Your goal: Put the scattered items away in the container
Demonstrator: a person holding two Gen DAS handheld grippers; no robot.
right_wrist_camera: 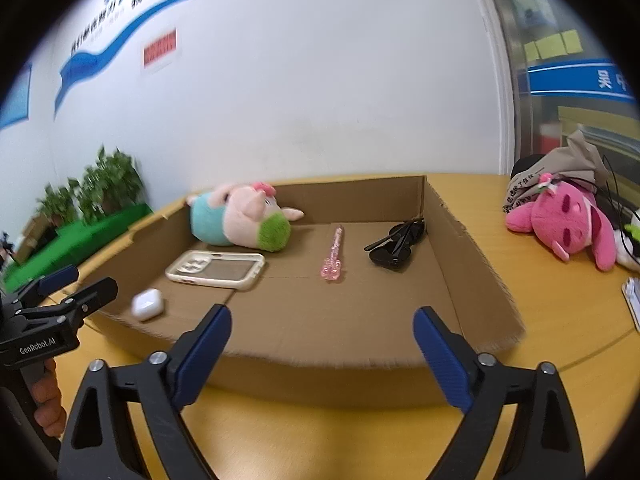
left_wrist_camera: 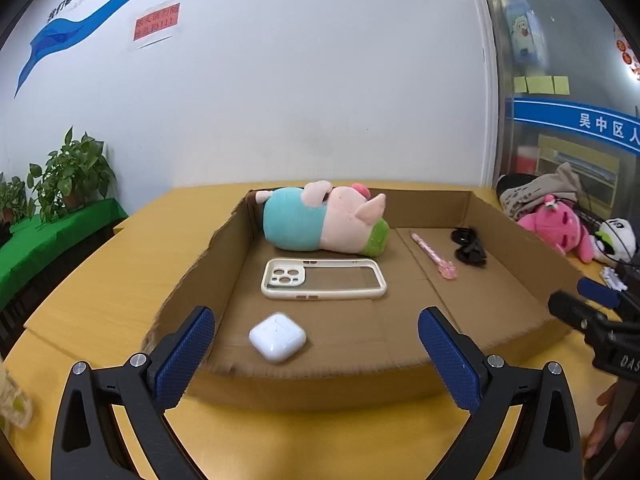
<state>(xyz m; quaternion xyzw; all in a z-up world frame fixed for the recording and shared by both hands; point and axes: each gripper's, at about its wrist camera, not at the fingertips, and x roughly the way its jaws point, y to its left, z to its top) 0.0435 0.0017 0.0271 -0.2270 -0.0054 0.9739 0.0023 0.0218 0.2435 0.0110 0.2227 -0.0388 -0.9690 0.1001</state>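
A shallow cardboard box (left_wrist_camera: 516, 248) (right_wrist_camera: 464, 248) lies on the yellow table. Inside it are a pig plush (left_wrist_camera: 324, 218) (right_wrist_camera: 240, 216), a cream phone case (left_wrist_camera: 322, 280) (right_wrist_camera: 216, 268), a white earbud case (left_wrist_camera: 277, 337) (right_wrist_camera: 147, 304), a pink pen (left_wrist_camera: 434, 258) (right_wrist_camera: 334, 258) and black sunglasses (left_wrist_camera: 468, 248) (right_wrist_camera: 398, 244). My left gripper (left_wrist_camera: 316, 356) is open and empty just before the box's near edge, close to the earbud case. My right gripper (right_wrist_camera: 322, 352) is open and empty at the near edge too; it shows in the left wrist view (left_wrist_camera: 592, 308), and the left one in the right wrist view (right_wrist_camera: 56, 296).
A pink plush (left_wrist_camera: 558, 228) (right_wrist_camera: 564, 220), a grey cloth bag (right_wrist_camera: 560, 172) and a panda toy (left_wrist_camera: 616, 240) lie on the table right of the box. Potted plants (left_wrist_camera: 68, 176) stand on a green stand at the left. A white wall is behind.
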